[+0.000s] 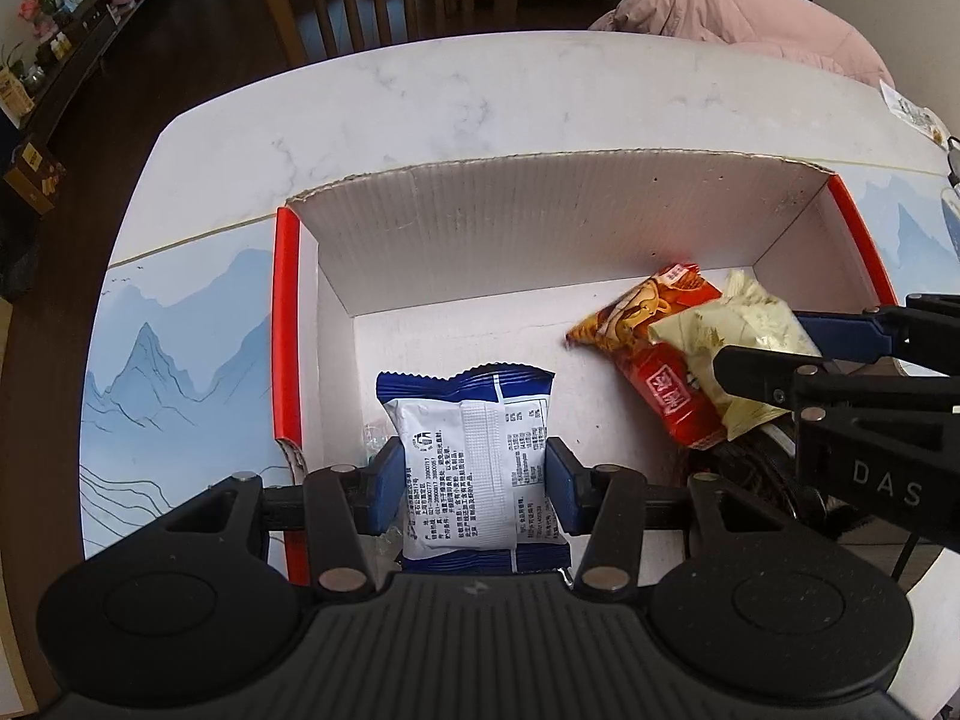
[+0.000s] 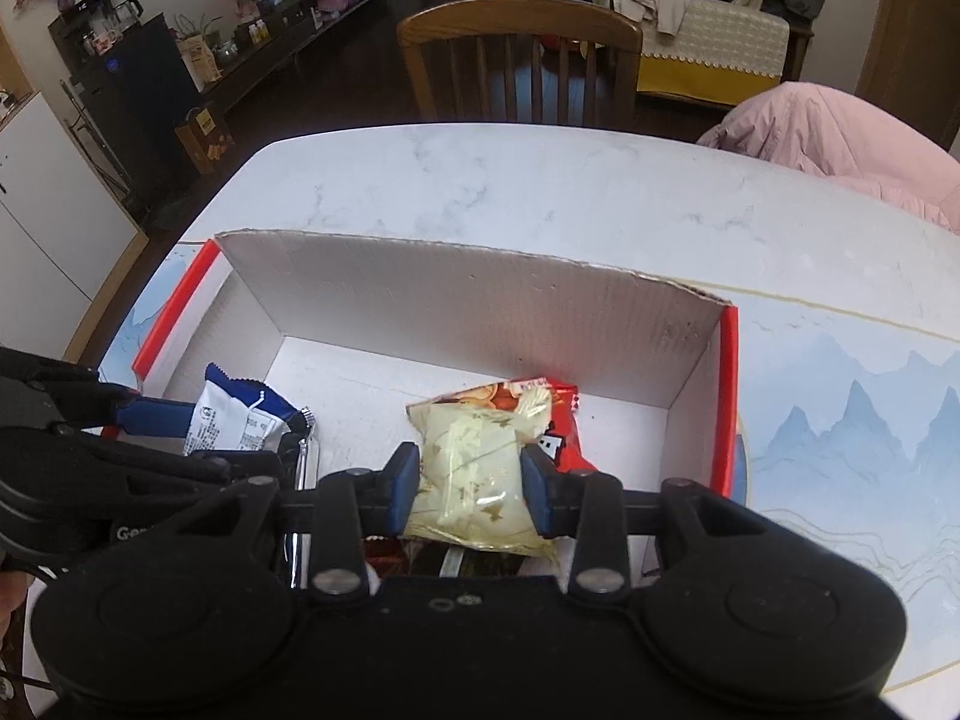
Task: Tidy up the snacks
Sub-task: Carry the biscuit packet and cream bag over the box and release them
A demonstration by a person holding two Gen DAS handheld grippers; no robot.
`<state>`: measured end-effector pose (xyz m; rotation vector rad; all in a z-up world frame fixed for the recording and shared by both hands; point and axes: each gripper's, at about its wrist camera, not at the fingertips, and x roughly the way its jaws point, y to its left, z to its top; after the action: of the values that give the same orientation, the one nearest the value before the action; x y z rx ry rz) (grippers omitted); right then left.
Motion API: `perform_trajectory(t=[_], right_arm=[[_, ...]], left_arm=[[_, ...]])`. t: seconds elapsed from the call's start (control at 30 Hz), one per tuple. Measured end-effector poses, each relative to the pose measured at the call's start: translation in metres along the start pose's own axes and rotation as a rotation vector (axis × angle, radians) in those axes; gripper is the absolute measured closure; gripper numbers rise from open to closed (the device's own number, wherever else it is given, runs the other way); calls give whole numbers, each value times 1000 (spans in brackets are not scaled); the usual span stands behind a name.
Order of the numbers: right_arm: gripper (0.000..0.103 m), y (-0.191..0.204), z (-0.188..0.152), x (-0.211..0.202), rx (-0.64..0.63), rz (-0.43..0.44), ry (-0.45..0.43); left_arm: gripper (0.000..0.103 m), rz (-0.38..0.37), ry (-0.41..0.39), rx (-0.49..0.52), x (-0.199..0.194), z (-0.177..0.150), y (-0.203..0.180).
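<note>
Fingers [image 1: 384, 480] pinch blue-white packet [image 1: 468, 456] | cream packet [image 2: 474, 468], perhaps crinkled

1. A white marble-look table [image 2: 540, 180] with a blue mountain-print mat [image 2: 852, 420] on its near part.
2. A wooden chair [image 2: 519, 54] stands at the table's far side.
3. A pink jacket [image 2: 840, 138] lies heaped at the table's far right edge.
4. A sofa with a yellow cover [image 2: 708, 69] stands behind the chair.
5. A long dark shelf [image 2: 288, 18] along the left wall carries flowers and small ornaments.
6. A brown carton [image 2: 204, 141] sits on the dark floor.
</note>
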<state>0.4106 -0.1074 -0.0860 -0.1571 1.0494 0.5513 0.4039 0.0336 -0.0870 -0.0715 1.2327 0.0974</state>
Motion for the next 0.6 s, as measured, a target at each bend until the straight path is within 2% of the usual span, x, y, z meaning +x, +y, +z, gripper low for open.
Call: perform_trajectory(t=[0.17,0.6], right_arm=[[67,1,0,-1,2,-5,10],[65,11,-17,-38,4,-4,-48]], left_arm=[[55,-8,-6,-3,-2,-2,0],[54,-68,-90,-24,-42,-23,7]])
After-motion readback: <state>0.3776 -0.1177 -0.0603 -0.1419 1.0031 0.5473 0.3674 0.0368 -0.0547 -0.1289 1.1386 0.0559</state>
